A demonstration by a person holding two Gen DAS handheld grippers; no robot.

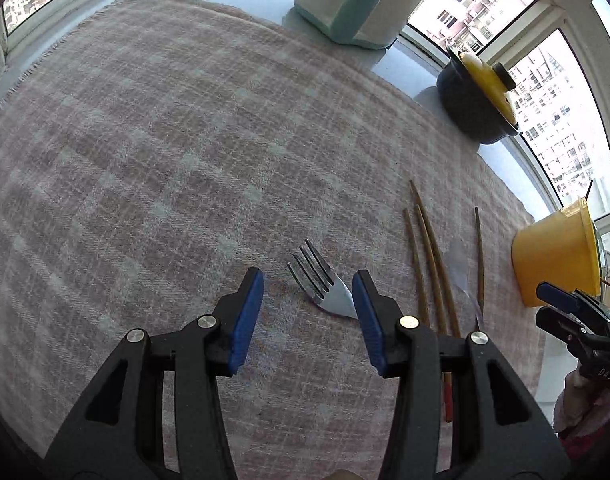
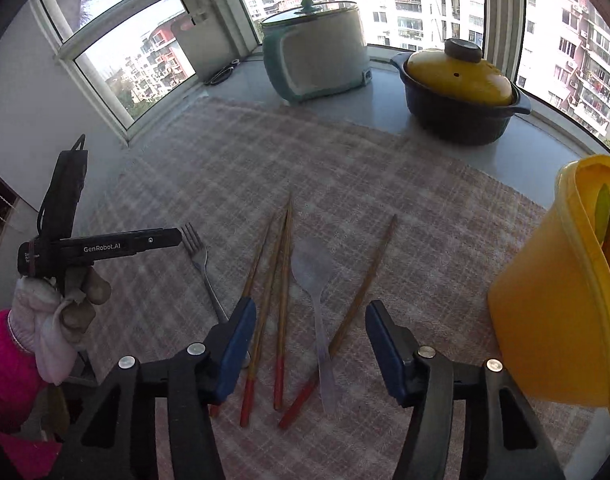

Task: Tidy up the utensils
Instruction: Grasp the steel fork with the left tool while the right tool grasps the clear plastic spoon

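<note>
Both grippers are black plastic with blue pads [image 1: 247, 320] and round silver screws [image 2: 426, 352]. The left gripper [image 2: 177, 238] has white letters on its side. The left hand [image 2: 61, 308] wears a pale glove under a bright pink sleeve [image 2: 9, 372].

fork [image 2: 203, 268]: metal, flat on the checked cloth, tines toward the windows, left of the other utensils
chopsticks [image 2: 283, 280]: four, wooden with red ends; three bunched close, one apart to the right, all lying flat
spoon [image 2: 313, 280]: translucent plastic, flat, between the bunch and the lone stick, bowl away
yellow container [image 2: 545, 300]: upright, right edge of cloth, some items standing inside
</note>
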